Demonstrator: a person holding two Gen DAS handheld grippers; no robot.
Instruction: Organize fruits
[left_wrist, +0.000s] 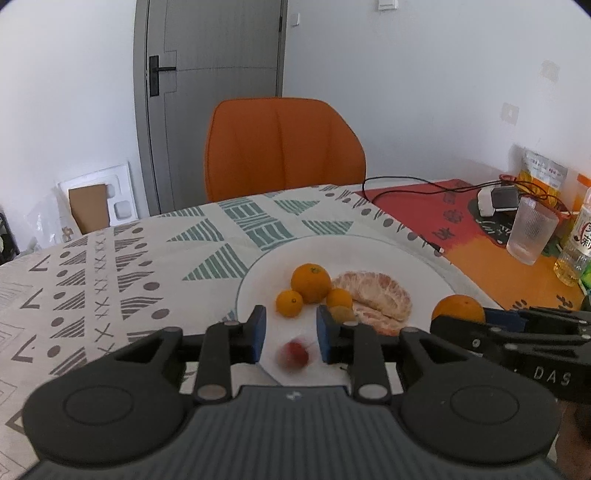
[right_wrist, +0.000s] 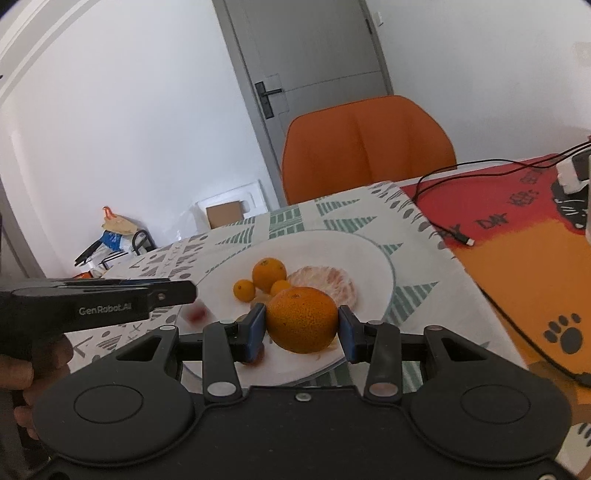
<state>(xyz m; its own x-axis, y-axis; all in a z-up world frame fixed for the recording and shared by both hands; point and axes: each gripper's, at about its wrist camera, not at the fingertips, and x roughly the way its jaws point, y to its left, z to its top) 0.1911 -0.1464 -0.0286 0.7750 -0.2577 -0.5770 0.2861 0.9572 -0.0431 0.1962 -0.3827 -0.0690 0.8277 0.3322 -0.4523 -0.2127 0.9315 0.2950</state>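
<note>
Two grippers work over the round white plate (right_wrist: 373, 254): the right gripper (right_wrist: 302, 326) clamps a large dimpled orange (right_wrist: 302, 319) to add it, while the left gripper (left_wrist: 291, 334) hangs part-open and empty (a blurred small red fruit (left_wrist: 293, 355) below).

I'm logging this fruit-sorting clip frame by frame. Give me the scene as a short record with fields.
left gripper: open, empty, above the plate's near edge
right gripper: shut on a large orange, held above the plate
plate: white, on the patterned tablecloth
on plate: an orange, two small oranges, peeled citrus segments, a small red fruit, blurred
far side: orange chair
right of plate: ribbed glass
</note>
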